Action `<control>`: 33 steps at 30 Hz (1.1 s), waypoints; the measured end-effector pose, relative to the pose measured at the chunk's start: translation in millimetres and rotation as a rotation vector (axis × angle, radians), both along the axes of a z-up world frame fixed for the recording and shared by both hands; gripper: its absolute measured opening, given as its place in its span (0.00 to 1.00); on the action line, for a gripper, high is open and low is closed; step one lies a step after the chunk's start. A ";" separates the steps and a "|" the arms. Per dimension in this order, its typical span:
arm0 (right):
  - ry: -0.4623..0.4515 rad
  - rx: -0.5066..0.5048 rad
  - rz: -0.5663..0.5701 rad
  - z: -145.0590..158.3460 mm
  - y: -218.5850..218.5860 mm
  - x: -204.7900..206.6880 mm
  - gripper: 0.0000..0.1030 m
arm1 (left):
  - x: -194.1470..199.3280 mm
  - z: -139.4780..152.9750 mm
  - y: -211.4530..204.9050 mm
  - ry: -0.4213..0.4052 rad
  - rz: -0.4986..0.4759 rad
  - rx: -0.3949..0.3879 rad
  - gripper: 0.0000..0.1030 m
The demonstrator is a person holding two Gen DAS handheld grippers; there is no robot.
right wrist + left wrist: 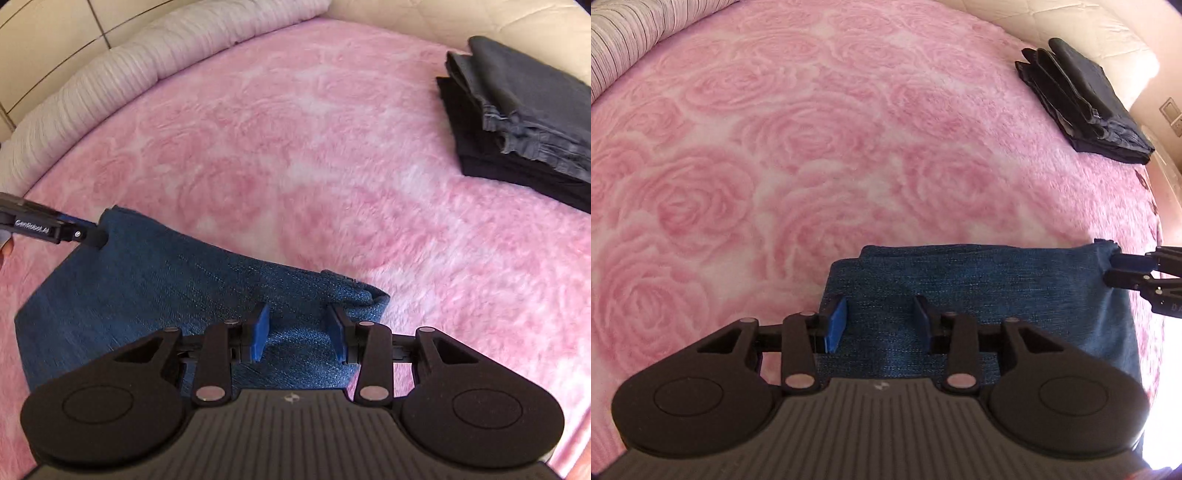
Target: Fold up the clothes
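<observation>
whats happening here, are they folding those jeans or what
A person is working on a folded piece of blue denim lying on a pink rose-patterned blanket, with a handheld gripper at each end. The left gripper and the right gripper both sit over the denim's far corners with jaws apart, so neither is clamping it. A stack of dark clothes, already folded, sits farther back on the blanket.

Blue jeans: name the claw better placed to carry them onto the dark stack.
Right, probably. The right claw hangs open over the end of the blue jeans nearest the dark stack, which lies off to that side; the left claw, also open, sits at the far end.
</observation>
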State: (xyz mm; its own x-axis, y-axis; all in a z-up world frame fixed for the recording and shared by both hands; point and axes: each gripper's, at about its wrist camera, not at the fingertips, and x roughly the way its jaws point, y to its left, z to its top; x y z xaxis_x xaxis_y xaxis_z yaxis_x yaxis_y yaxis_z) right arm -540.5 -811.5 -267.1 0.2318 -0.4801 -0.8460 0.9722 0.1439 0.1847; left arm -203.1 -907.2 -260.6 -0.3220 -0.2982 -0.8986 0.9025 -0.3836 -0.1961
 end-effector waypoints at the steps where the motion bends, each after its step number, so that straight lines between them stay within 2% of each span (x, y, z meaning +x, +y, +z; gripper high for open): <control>1: -0.003 -0.018 -0.011 5.7 1.6 -2.7 0.36 | 1.5 -0.2 -0.3 0.000 -0.002 0.006 0.36; 4: 0.011 -0.062 -0.036 17.0 8.7 -8.8 0.35 | 3.1 -3.5 -1.0 0.003 0.002 0.001 0.38; 6: -0.010 -0.011 -0.033 3.9 9.6 -13.2 0.35 | 3.8 -4.7 -1.7 0.010 0.020 0.003 0.41; 8: -0.019 -0.010 -0.016 -7.6 11.4 -17.0 0.34 | 5.7 -5.0 -3.1 0.015 0.039 0.006 0.45; 10: -0.028 -0.008 -0.029 2.8 14.7 -16.7 0.35 | 8.2 -1.3 -1.4 0.017 0.041 0.001 0.46; 14: -0.061 -0.039 -0.017 32.0 35.8 -11.2 0.38 | 22.7 22.5 17.8 -0.006 0.022 -0.064 0.45; 18: -0.111 -0.033 0.107 48.0 85.3 19.4 0.37 | 44.4 47.4 56.7 -0.003 -0.019 -0.130 0.45; 21: -0.092 -0.003 0.196 40.4 125.5 49.4 0.37 | 50.8 33.2 83.2 -0.018 -0.042 -0.082 0.45; 23: -0.071 0.049 0.181 21.6 140.2 57.1 0.37 | 50.2 9.6 93.9 -0.035 -0.042 -0.033 0.46; 24: -0.063 0.069 0.170 13.1 146.1 59.1 0.35 | 53.4 7.0 95.0 -0.019 -0.019 -0.034 0.47; 26: -0.040 0.059 0.176 12.0 154.2 62.8 0.34 | 59.9 1.8 97.1 0.014 0.025 -0.034 0.59; 28: -0.034 0.054 0.162 21.7 157.0 63.2 0.35 | 65.6 -1.4 100.5 0.036 0.056 -0.042 0.58; 30: 0.011 0.030 0.180 32.6 164.6 68.9 0.39 | 64.8 11.8 114.2 -0.024 -0.023 -0.109 0.56; 33: 0.119 -0.019 0.257 46.2 181.7 89.2 0.55 | 61.5 29.3 145.9 -0.142 -0.197 -0.241 0.62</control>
State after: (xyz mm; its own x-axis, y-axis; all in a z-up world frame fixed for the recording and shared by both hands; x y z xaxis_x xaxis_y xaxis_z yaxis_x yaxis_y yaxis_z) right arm -451.3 -629.8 -220.9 0.2481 -0.4347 -0.8657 0.9179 0.3913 0.0666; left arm -141.7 -761.3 -231.3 -0.2709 -0.4516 -0.8501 0.8181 -0.5734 0.0439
